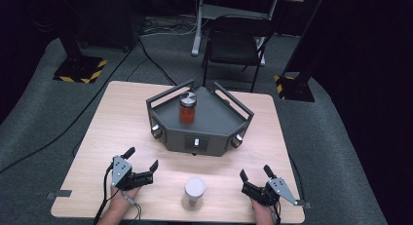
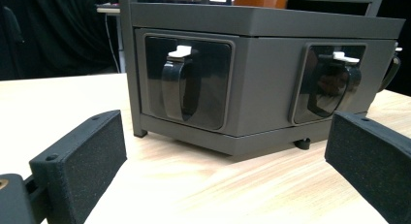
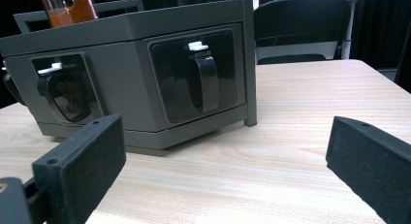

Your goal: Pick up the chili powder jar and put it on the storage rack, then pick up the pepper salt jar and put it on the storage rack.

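Worktop (image 1: pixel 122 108) of pale wood is carrying everything, read from the left edge across.

Left gripper (image 1: pixel 143 165) is resting near the front left of the worktop, held in a hand (image 1: pixel 122 198) coming in from the bottom edge; its jaws are standing wide apart and holding nothing. In the left gripper view its two black pads are framing bare wood, and beyond them the grey stand is showing two dark recessed panels, each with a black handle (image 2: pixel 175 90) and a small white tab above it.

White-lidded jar (image 1: pixel 194 193) is standing upright at the front centre, between the two grippers and touching neither. It is sitting well in front of the stand.

Grey stand (image 1: pixel 204 125), many-sided with a low rail around its top, is sitting at the middle of the worktop. Jar of orange-red contents (image 1: pixel 187 108), with a metal lid, is standing upright on its top deck, toward the left rear.

Right gripper (image 1: pixel 255 174) is resting near the front right, jaws likewise wide and empty, pointing at the stand's right face.

Black chair (image 1: pixel 236 42) is standing on the floor beyond the far edge.
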Available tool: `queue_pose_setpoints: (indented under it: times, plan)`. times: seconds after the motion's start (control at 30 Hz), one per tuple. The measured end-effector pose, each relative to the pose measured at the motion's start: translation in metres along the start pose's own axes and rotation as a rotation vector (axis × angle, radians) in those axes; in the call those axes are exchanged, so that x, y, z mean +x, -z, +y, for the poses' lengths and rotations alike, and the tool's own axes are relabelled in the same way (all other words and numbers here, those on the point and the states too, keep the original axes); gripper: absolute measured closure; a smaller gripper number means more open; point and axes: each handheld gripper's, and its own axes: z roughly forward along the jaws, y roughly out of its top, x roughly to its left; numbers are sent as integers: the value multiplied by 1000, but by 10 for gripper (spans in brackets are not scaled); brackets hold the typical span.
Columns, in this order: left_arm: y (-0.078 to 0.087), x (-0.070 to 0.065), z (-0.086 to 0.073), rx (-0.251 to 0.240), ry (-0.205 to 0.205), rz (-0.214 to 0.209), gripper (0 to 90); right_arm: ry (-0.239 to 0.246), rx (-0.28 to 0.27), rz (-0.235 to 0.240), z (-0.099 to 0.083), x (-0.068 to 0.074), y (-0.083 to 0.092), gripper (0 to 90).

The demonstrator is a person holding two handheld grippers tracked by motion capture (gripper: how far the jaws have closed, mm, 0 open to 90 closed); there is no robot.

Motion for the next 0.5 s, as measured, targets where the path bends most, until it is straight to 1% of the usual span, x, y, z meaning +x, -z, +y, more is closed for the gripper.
queue_pose_setpoints:
  times: [0.23, 0.5]
  plan:
    - [-1, 0, 1, 5, -2, -3, 7, 4, 0, 2, 0, 0, 0, 0]
    - [-1, 1, 1, 9, 0, -8, 7, 29, -9, 7, -1, 2, 1, 0]
